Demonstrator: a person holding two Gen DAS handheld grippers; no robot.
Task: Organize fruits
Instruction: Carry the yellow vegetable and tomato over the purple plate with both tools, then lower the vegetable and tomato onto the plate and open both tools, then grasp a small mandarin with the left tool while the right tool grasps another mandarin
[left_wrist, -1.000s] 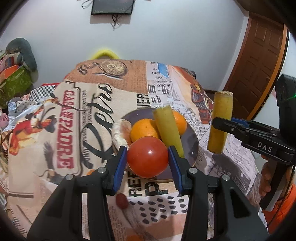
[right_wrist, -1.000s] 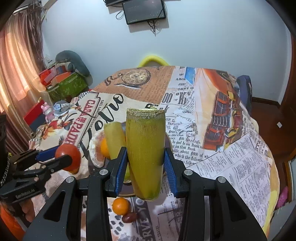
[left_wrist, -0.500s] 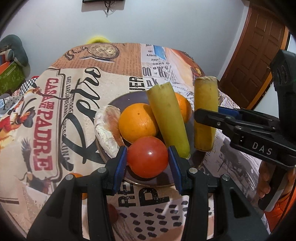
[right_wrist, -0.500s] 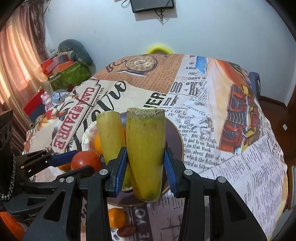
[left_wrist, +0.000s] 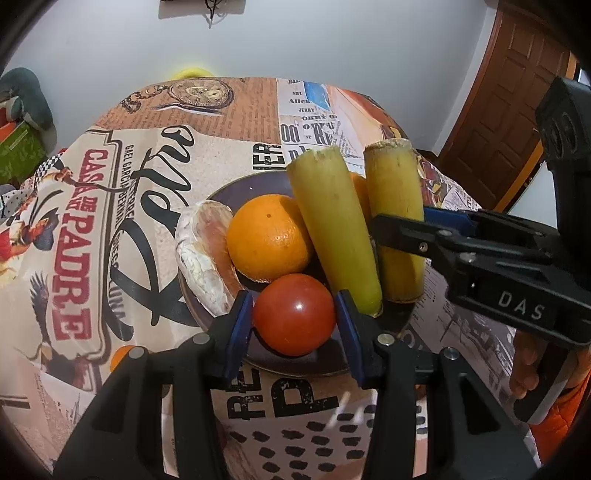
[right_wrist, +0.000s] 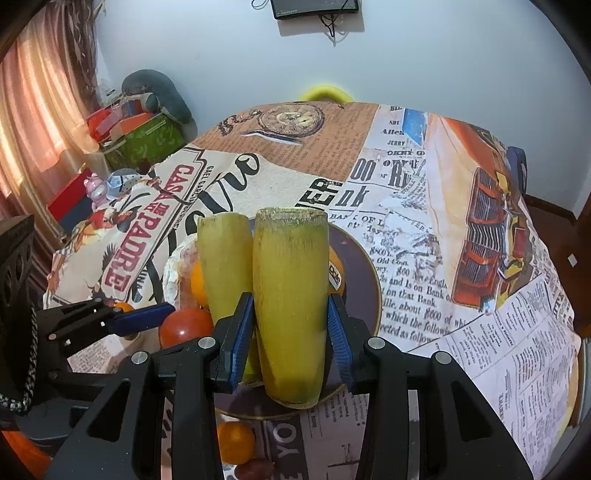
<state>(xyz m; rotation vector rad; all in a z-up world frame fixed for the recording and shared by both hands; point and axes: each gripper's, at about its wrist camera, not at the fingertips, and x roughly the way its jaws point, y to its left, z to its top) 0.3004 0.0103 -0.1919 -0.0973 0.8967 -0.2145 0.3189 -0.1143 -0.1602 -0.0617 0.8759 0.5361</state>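
Both loads now lower, over the plate (left_wrist: 207, 295).
Left gripper (left_wrist: 294, 315) clamps tomato (left_wrist: 294, 314); right gripper (right_wrist: 290, 325) clamps cane piece (right_wrist: 290, 295); plate holds oranges (left_wrist: 269, 236), second cane piece (left_wrist: 334, 229).

Between the left gripper's (left_wrist: 294, 325) blue pads sits a glossy red tomato (left_wrist: 294, 314); the right gripper's (right_wrist: 290, 332) blue pads flank a yellow-green cane piece (right_wrist: 290, 295). Beyond them, a dark purple plate (right_wrist: 364, 295) with a gold rim holds a bright orange (left_wrist: 269, 236), on a newsprint-patterned tablecloth (right_wrist: 480, 350) with red lettering.
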